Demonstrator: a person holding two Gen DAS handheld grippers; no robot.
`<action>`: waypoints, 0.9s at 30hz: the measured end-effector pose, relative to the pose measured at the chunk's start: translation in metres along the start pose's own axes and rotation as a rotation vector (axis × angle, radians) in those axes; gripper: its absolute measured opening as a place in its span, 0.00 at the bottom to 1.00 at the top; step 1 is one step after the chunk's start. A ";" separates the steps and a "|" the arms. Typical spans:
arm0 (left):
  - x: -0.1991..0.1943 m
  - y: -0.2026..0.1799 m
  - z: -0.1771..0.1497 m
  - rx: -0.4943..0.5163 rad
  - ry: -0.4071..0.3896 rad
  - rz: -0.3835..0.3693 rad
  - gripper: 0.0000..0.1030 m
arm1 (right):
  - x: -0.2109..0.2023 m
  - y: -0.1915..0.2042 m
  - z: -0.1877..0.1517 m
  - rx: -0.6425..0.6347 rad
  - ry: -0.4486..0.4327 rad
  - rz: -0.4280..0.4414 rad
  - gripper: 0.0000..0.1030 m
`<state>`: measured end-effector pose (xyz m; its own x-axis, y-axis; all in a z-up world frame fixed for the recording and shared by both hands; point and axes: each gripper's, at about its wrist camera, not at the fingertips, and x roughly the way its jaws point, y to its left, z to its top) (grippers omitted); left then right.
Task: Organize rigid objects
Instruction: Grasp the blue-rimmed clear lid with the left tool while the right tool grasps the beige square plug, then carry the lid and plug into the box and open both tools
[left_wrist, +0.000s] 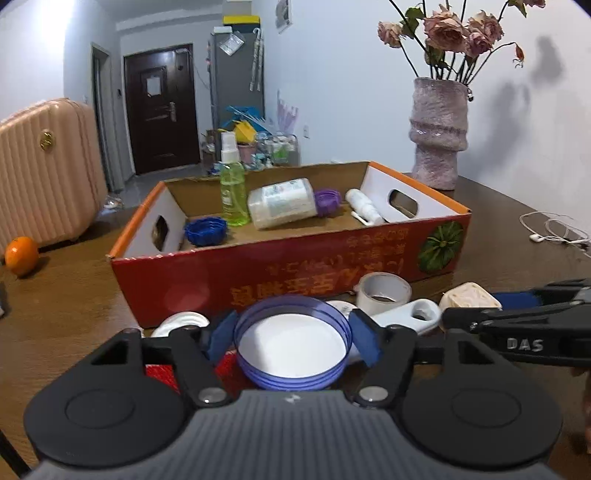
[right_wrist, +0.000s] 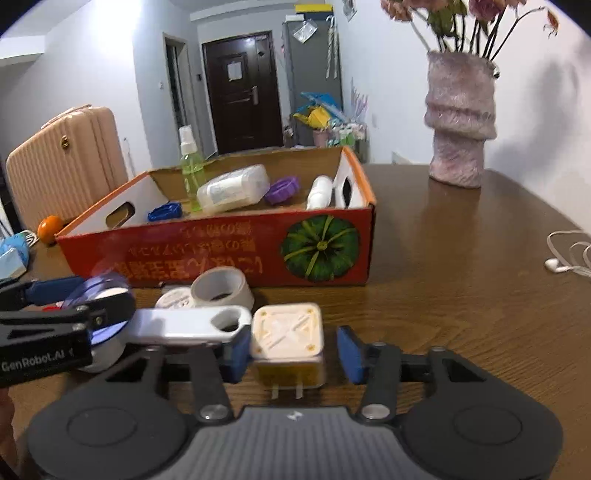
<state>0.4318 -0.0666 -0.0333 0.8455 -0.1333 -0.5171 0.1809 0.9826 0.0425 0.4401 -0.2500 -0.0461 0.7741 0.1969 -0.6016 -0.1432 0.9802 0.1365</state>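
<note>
My left gripper (left_wrist: 292, 338) is shut on a clear blue lid (left_wrist: 291, 349) with a white inside, held just in front of the red cardboard box (left_wrist: 295, 277). My right gripper (right_wrist: 293, 354) is open around a cream charger plug (right_wrist: 287, 343) on the table; the left pad touches it, the right pad stands apart. The box (right_wrist: 221, 251) holds a green spray bottle (left_wrist: 232, 188), a white jar (left_wrist: 282, 203) with a purple cap, a blue lid (left_wrist: 205, 230) and a small white bottle (left_wrist: 364, 206).
A tape roll (right_wrist: 221, 288), a white opener-shaped tool (right_wrist: 192, 325) and a white round lid (right_wrist: 175, 299) lie on the table (right_wrist: 461, 295) before the box. A vase with flowers (right_wrist: 460, 118) stands at the back right, earphones (right_wrist: 569, 254) at right, an orange (left_wrist: 21, 255) at left.
</note>
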 end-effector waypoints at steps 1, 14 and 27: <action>0.000 -0.001 0.000 -0.003 0.000 -0.004 0.65 | 0.001 -0.001 -0.001 0.002 0.004 -0.001 0.38; -0.095 -0.012 -0.034 -0.050 -0.001 0.039 0.65 | -0.094 -0.007 -0.056 -0.036 -0.014 0.068 0.37; -0.168 -0.019 -0.053 -0.089 -0.015 0.072 0.65 | -0.163 0.004 -0.086 -0.045 -0.090 0.137 0.37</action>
<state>0.2601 -0.0558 0.0071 0.8624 -0.0635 -0.5022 0.0748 0.9972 0.0025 0.2603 -0.2768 -0.0155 0.7969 0.3286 -0.5069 -0.2775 0.9445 0.1759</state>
